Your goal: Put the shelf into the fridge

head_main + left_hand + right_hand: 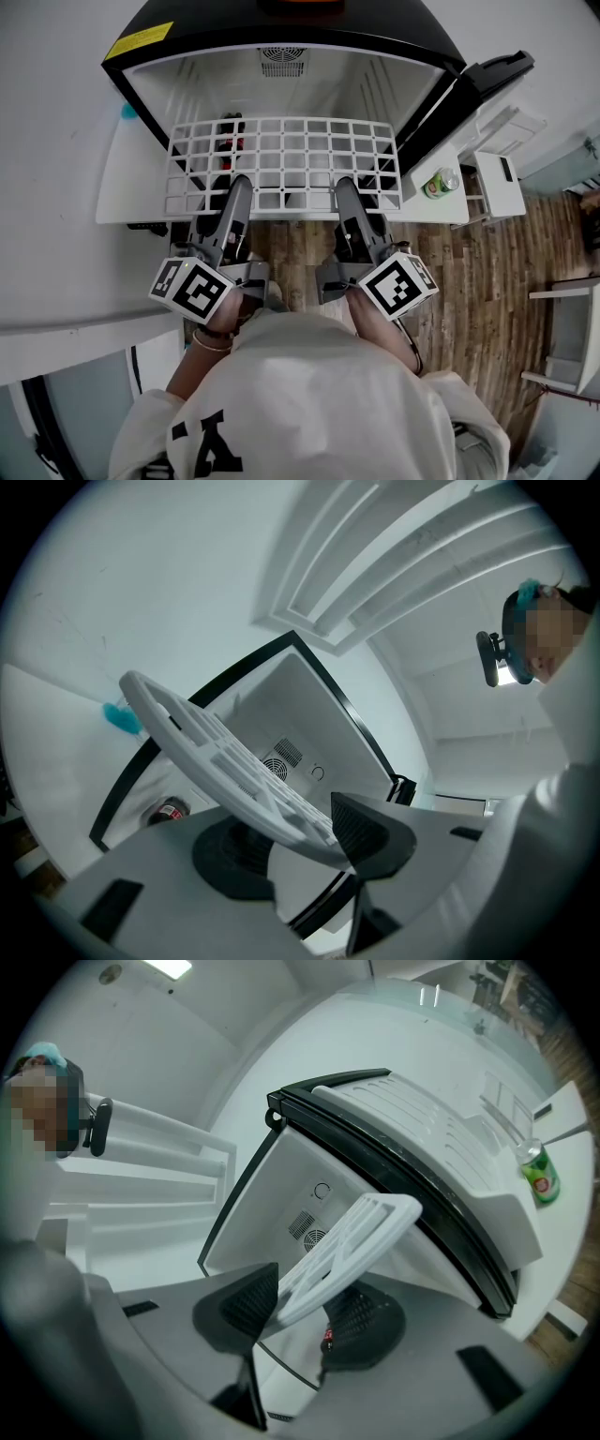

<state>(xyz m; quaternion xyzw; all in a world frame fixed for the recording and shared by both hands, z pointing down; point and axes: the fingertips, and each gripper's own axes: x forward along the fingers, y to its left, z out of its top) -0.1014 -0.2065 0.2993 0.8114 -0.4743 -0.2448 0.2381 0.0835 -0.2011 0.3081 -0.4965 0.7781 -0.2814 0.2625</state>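
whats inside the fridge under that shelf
Through the white shelf, a dark container with a red label shows at the left of the fridge; a vent sits on the back wall. The bars partly cover the rest.

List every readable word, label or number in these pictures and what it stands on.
Nothing reads clearly.
Yellow sticker on the fridge top: print too small to read.
Green can: label blurred.
Red-labelled bottle inside the fridge: label too small.
Sweatshirt: large black print, partly hidden, perhaps "A".
Marker cubes: square patterns, no letters.
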